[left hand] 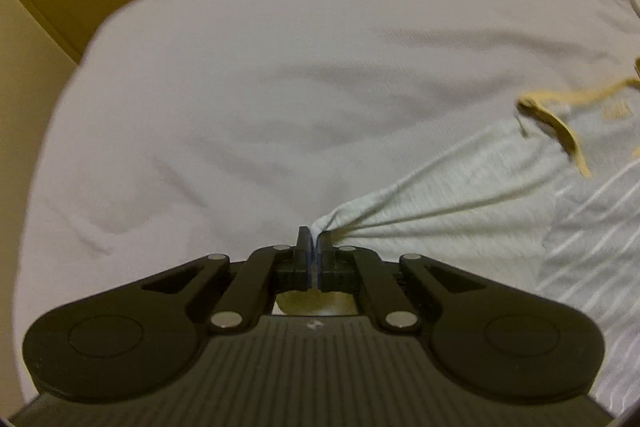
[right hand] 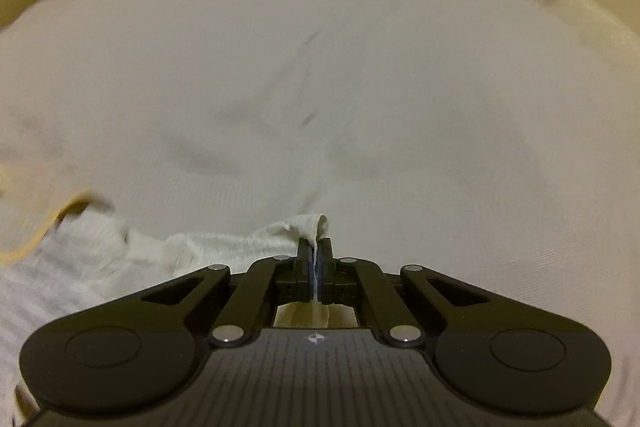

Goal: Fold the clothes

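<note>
No words, numbers or brand names can be read in either view. The only sign is a small pale emblem on the ribbed black body of each tool, just behind the left tongs [left hand: 315,247] and the right tongs [right hand: 317,251]; it is too small and blurred to tell its shape.

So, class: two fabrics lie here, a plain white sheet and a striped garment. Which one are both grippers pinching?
The striped garment, yellow-trimmed; left gripper and right gripper each clamp its edge. The sheet lies beneath.
</note>
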### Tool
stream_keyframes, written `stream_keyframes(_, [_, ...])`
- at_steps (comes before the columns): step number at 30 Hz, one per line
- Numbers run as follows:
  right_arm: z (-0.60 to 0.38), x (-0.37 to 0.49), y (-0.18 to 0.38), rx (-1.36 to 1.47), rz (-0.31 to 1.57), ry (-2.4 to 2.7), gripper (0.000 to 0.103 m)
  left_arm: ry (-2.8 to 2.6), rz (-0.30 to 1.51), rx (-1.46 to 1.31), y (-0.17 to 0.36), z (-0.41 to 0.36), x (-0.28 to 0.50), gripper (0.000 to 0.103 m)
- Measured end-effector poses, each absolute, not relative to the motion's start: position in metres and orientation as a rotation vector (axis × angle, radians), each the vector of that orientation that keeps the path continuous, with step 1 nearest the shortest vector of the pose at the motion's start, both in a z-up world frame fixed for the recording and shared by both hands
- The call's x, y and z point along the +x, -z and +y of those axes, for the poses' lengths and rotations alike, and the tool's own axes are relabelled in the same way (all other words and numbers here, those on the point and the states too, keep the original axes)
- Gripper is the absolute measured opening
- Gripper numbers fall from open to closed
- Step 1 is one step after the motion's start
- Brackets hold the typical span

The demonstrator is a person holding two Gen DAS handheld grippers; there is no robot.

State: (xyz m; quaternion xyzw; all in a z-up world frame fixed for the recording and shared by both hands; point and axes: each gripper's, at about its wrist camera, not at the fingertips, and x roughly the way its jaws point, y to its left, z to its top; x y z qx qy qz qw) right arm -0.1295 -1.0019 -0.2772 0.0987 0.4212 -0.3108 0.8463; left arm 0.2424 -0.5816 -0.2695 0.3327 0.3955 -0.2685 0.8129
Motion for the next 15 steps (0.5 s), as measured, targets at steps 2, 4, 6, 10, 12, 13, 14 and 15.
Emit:
stream_keyframes(2, [-1.004,-0.128,0.279,0.195,0.912,0.672,0.000,0.563,0.873,0.713,0.278,-0.585,0.254,0.001])
stream_keyframes(4, [-1.002,-0.120,0.294,0.154,1.003,0.657,0.000,0.552,0.924,0.745,0.296,-0.590,0.258,0.001])
stream_keyframes(6, [-0.996,-0.119,0.306,0.108,1.077,0.692,0.009,0.544,0.983,0.765,0.312,-0.591,0.259,0.002])
stream_keyframes(10, [-0.967,-0.124,0.288,0.023,0.987,0.726,0.037,0.519,0.993,0.724,0.307,-0.577,0.254,0.017])
stream_keyframes(12, [-0.953,-0.122,0.278,-0.006,0.942,0.687,0.036,0.504,0.957,0.710,0.294,-0.569,0.250,0.017])
stream_keyframes(13, [-0.946,-0.118,0.273,-0.003,0.920,0.648,0.037,0.498,0.932,0.709,0.286,-0.567,0.248,0.017])
stream_keyframes(14, [-0.938,-0.112,0.269,0.002,0.899,0.608,0.037,0.501,0.906,0.708,0.279,-0.567,0.246,0.017])
stream_keyframes(15, [-0.933,-0.103,0.270,0.007,0.900,0.565,0.036,0.510,0.882,0.707,0.271,-0.569,0.244,0.017])
